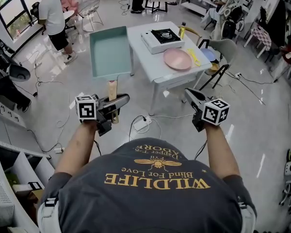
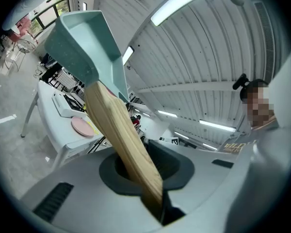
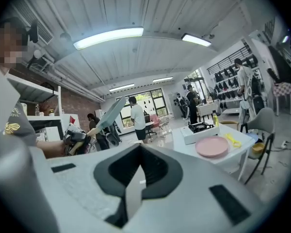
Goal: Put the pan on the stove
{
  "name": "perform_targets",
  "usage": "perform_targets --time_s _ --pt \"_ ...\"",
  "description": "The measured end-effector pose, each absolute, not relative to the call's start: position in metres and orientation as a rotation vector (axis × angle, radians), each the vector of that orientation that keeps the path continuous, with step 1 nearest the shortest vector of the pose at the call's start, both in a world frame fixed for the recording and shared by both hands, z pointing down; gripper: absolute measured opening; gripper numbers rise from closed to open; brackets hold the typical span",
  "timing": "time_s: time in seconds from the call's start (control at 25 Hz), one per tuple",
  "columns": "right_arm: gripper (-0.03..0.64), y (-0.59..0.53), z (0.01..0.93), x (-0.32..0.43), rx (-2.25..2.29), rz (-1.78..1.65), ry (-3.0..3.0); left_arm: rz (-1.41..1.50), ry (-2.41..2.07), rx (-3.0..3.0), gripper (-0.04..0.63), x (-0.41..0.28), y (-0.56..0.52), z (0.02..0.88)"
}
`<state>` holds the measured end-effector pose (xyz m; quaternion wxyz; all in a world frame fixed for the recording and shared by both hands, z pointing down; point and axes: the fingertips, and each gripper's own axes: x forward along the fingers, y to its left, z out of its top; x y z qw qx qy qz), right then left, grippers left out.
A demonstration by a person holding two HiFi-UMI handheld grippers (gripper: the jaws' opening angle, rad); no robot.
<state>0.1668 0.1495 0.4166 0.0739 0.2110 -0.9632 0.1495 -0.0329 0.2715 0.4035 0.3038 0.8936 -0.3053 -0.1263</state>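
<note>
Left tongs [image 1: 119, 102] clamp pan [image 1: 110, 52] handle; right tongs [image 1: 188, 92] closed, empty; white table [image 1: 145, 57], glossy floor [image 1: 262, 125].

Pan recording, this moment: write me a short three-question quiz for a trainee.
1. True or false: the pan already sits on the stove.
2. Which gripper is shut on the pan's wooden handle?
3. Fill in: the plate on the table beside the stove is ____.
Key: 1 false, it is held up in the air, short of the table; 2 the left gripper; 3 pink.
</note>
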Motion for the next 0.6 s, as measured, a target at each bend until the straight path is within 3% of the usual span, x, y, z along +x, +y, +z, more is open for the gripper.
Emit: perform_targets --time_s 0.2,0.6 --pt "0.0 0.12 0.392 0.079 0.695 0.429 -2.899 -0.281 -0.74 2.383 0.054 -0.126 0.228 0.394" --pt "0.0 0.067 0.402 -0.017 0.766 0.468 -2.85 -0.235 -0.642 2.401 0.054 -0.215 0.157 0.401"
